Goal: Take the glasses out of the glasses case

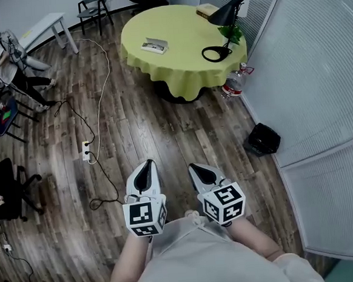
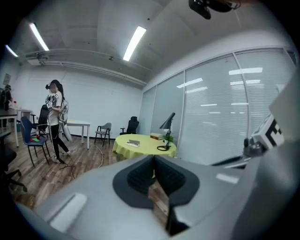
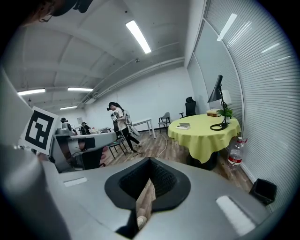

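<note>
Closest to the lens is the person's pale top [image 1: 192, 258], with both forearms drawn in against it. Just ahead, the left gripper [image 1: 145, 165] and right gripper [image 1: 198, 167] sit side by side, pointing forward over the wood floor [image 1: 164, 138]. Each gripper view shows its jaws brought together at the tips with nothing between them, only a sliver of floor. The glasses case [image 1: 154, 46] is far ahead of both claws, well out of reach, on the round table [image 1: 174, 28] with the yellow cloth, toward its left part and apart from the black lamp [image 1: 221, 18]. It lies nearly straight ahead, slightly nearer the left gripper's line, with its long axis roughly across the claws' pointing direction. Whether its lid is up cannot be told from here.
</note>
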`<state>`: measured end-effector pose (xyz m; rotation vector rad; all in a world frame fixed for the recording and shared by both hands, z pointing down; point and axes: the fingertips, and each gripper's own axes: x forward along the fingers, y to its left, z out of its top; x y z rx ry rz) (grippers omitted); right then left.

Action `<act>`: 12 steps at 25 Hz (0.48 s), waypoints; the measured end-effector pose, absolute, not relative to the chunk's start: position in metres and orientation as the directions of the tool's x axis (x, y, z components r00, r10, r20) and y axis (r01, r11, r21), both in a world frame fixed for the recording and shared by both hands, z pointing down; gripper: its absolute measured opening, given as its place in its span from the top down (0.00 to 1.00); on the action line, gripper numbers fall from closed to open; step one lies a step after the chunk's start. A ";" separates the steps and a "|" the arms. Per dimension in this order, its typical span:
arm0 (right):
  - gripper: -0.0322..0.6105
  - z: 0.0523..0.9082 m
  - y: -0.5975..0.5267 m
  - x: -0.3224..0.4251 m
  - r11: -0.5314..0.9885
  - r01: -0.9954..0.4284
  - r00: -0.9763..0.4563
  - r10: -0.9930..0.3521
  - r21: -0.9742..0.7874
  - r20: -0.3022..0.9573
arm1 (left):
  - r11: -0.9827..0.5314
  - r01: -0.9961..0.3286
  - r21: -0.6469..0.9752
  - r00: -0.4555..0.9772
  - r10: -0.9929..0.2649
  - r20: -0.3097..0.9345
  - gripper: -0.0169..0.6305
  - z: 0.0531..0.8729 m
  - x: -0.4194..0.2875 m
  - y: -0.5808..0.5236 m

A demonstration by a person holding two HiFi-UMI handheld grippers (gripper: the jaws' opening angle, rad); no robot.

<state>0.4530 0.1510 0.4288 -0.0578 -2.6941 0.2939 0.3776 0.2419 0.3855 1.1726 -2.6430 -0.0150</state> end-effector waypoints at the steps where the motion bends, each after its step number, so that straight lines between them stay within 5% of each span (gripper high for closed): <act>1: 0.95 0.429 0.153 0.441 0.977 -0.019 -0.906 0.073 -0.214 0.416 | 0.674 -0.730 0.118 -0.639 -0.733 0.232 0.96 0.388 0.363 0.246; 12: 0.95 0.427 0.215 0.293 0.966 -0.158 -0.885 -0.047 -0.204 0.462 | 0.612 -0.774 0.160 -0.558 -0.780 0.284 0.96 0.388 0.200 0.325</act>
